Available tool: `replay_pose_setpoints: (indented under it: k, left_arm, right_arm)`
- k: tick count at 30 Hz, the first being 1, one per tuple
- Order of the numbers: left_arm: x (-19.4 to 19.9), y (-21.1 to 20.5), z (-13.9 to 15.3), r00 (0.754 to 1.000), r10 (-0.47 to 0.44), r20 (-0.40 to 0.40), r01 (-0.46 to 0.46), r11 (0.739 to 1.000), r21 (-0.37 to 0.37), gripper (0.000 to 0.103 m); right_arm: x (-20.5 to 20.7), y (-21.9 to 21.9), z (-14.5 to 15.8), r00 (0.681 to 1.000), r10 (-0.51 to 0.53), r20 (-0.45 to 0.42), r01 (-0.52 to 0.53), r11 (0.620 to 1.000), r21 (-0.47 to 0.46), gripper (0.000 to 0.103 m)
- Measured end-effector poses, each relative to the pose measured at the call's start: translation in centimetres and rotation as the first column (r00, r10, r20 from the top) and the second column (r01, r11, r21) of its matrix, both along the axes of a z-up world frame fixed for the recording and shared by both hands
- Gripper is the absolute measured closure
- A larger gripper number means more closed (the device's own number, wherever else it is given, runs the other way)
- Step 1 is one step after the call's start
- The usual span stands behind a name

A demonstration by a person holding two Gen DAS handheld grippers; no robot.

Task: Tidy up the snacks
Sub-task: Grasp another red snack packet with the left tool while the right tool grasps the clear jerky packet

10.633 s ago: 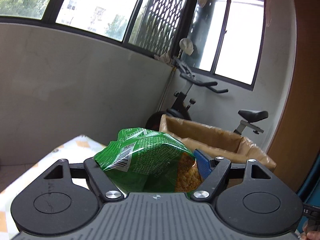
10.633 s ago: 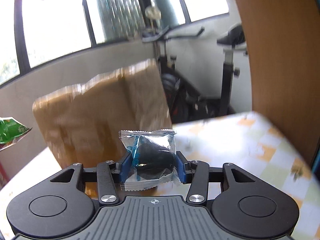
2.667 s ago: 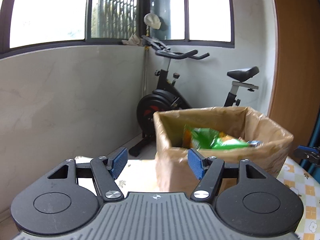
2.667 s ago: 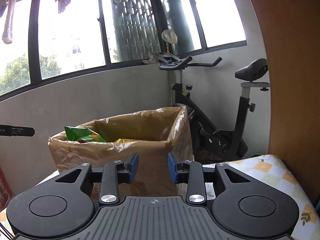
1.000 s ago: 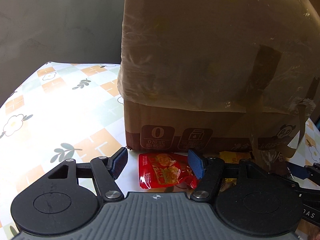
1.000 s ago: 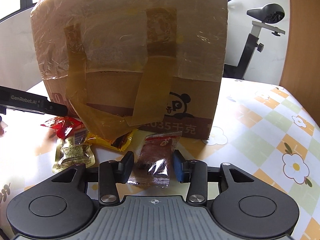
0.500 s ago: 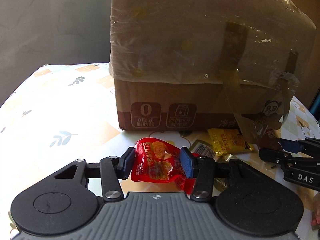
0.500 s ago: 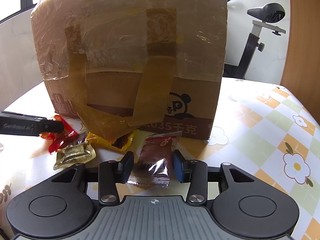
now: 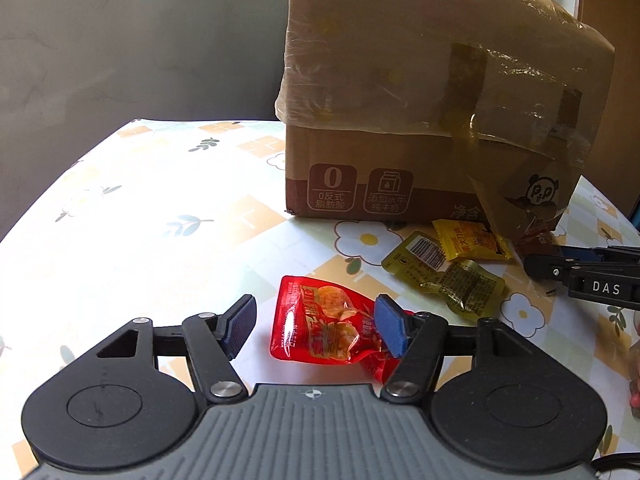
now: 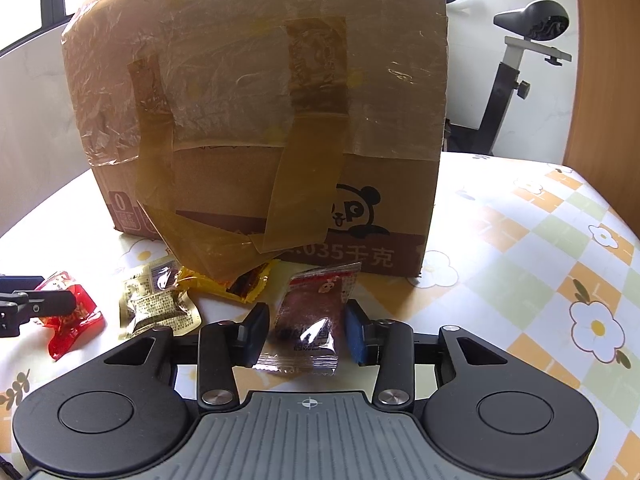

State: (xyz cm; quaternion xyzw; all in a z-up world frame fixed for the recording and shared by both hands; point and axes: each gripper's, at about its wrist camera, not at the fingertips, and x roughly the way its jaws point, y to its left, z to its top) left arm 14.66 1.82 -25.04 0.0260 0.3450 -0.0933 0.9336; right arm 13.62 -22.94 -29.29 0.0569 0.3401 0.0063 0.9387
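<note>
Half a second ago the left gripper (image 9: 316, 328) had the red snack pouch (image 9: 324, 330) pinched between its blue pads; now its jaws are opening, the left pad stands clear of the pouch while the right pad overlaps the pouch's edge, and the pouch has shifted out from the box toward the open table (image 9: 160, 216). The pouch is glossy red with a picture of food pieces and yellow characters too small to read. The right gripper (image 10: 306, 326) has not moved: its fingers (image 10: 256, 330) flank a small clear-and-dark packet (image 10: 314, 316) with a red printed top, and whether the pads press on it or stand just beside it cannot be told. That packet lies on the table just in front of the cardboard box (image 10: 256, 120). Between the two grippers lie an olive-gold packet with a barcode (image 9: 444, 276) and a yellow packet (image 9: 468, 240) partly tucked under a loose flap of brown tape at the foot of the box. The box is wrapped in clear film and tape; its side shows a "0" badge, a milk-carton icon and Chinese characters, its front a panda logo and "035千克". The right gripper's finger in the left view carries the letters "DAS". The tablecloth has orange and green checks with white flowers. A bike saddle (image 10: 532, 16) stands behind.
</note>
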Motion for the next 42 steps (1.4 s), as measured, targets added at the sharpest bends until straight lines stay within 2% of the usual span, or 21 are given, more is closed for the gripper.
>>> replay_pose_setpoints:
  k: [6,12,15,19,31,40,42]
  left_arm:
    - [-0.3,0.2,0.8,0.999,0.025,-0.027,-0.025,1.000,-0.008,0.033]
    - [-0.1,1.0,1.1,0.998,0.052,-0.029,-0.054,0.994,-0.098,0.033]
    - [-0.3,0.6,0.8,0.997,0.058,-0.049,-0.061,0.995,-0.075,0.033]
    - [-0.3,0.4,-0.1,0.994,0.073,-0.086,-0.080,0.993,-0.084,0.033]
    - [0.6,-1.8,-1.1,0.997,0.071,-0.042,-0.071,0.997,0.001,0.034]
    - [-0.1,-1.8,-1.0,0.999,0.033,-0.026,-0.035,0.998,-0.055,0.059]
    - [-0.5,-1.8,-0.9,1.000,0.016,-0.008,-0.017,0.997,-0.075,0.074]
  right_arm:
    - [-0.1,-0.2,0.0,1.000,-0.003,0.002,0.003,1.000,0.009,0.067]
    - [0.0,-0.2,0.0,1.000,-0.003,0.002,0.003,1.000,0.010,0.067]
    - [0.0,-0.2,0.0,1.000,-0.003,0.002,0.003,1.000,0.010,0.067]
    - [0.0,-0.2,0.0,1.000,-0.003,0.002,0.003,1.000,0.009,0.067]
    - [-0.1,-0.2,0.0,1.000,-0.003,0.002,0.003,1.000,0.009,0.067]
    - [-0.1,-0.2,0.1,1.000,-0.004,0.002,0.004,1.000,0.011,0.066]
    - [-0.1,-0.2,0.1,1.000,-0.004,0.002,0.004,1.000,0.011,0.066]
